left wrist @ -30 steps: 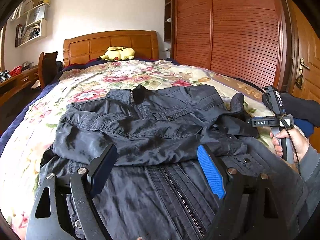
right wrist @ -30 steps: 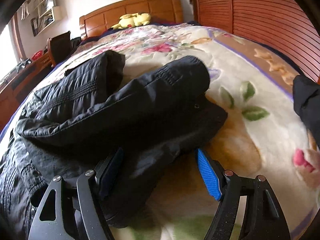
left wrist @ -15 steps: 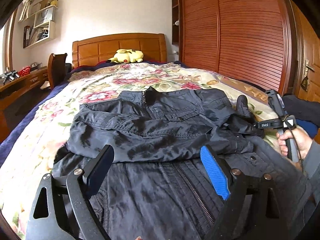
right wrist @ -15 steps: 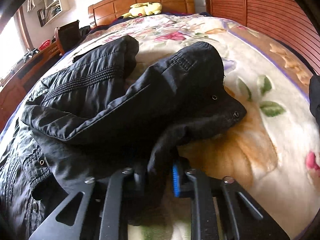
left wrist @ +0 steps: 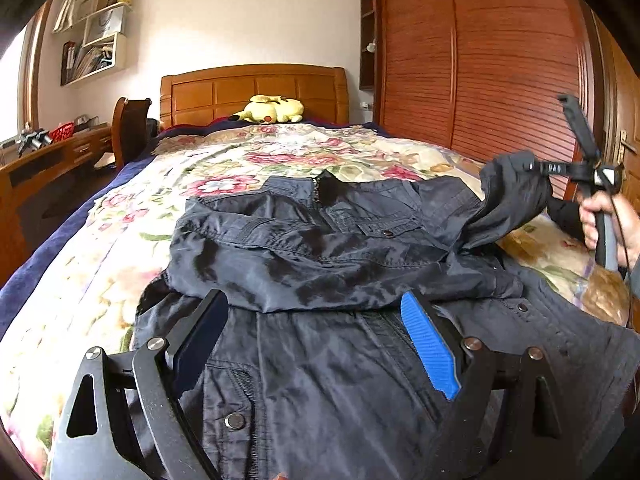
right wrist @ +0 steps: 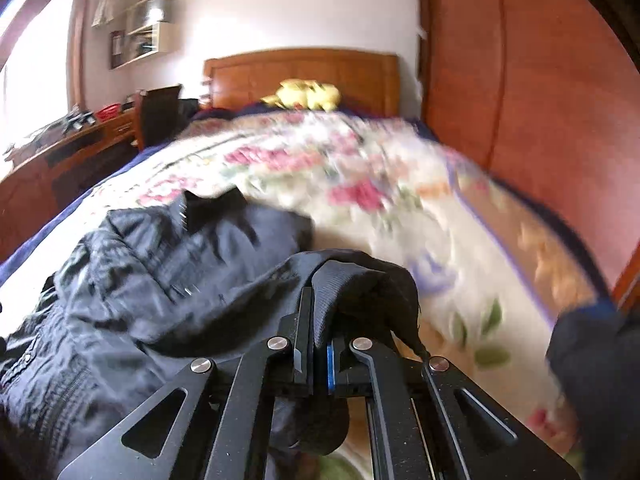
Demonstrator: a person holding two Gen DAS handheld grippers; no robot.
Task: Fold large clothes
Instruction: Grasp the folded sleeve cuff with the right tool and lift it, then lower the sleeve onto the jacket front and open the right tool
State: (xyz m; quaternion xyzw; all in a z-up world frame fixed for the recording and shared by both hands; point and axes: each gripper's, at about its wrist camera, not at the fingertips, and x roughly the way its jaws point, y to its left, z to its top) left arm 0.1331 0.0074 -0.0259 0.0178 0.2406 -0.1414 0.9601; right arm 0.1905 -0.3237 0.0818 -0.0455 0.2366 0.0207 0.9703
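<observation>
Left gripper [left wrist: 316, 340]: low over the near half of the jacket, aimed up the bed and tipped slightly downward; jaws spread wide, dark pad on one side, blue ribbed pad on the other, nothing pinched; contact with the cloth beneath cannot be told.
Jacket [left wrist: 320, 248]: dark, zip-fronted, spread on the floral bedspread [left wrist: 120, 216]; collar toward the headboard, one sleeve already folded across the chest, hem nearest the camera.
Sleeve cuff [right wrist: 356, 284]: lifted clear of the bedspread at the jacket's right side, cloth trailing down to the shoulder.
Right gripper [right wrist: 320, 344]: raised above the bed's right edge, pointed slightly down; jaws just closed, pressed together on the sleeve cuff, ribbed cuff fabric bunched over the fingertips.
Right hand [left wrist: 608, 220]: wrapped round the gripper's handle, seen at the right edge of the left wrist view.
Plush toy [left wrist: 272, 110]: yellow, lying against the wooden headboard.
</observation>
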